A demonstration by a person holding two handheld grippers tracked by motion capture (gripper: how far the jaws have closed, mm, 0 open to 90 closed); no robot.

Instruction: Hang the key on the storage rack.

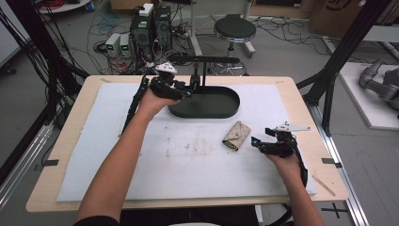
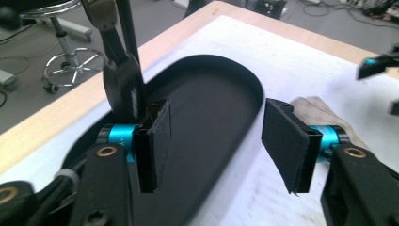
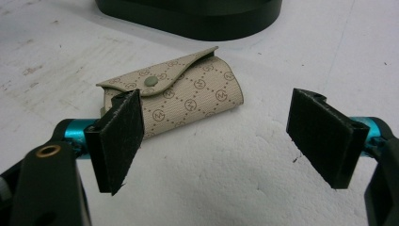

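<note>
Pouch [image 3: 171, 96] near right gripper [image 3: 221, 141], jaws wide; left gripper [image 2: 216, 141] wide, empty, far over tray [image 2: 221, 89]. Risks nudging pouch aside.

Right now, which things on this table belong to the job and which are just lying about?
In the job:
- beige pouch
- black oval tray with its stand
- left claw, open
- right claw, open

Lying about:
- stool
- floor cables
- power boxes

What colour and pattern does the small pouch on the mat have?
The pouch is beige with a brown diamond lattice and round monograms, closed by a grey-green snap. The right gripper view shows it best.
</note>
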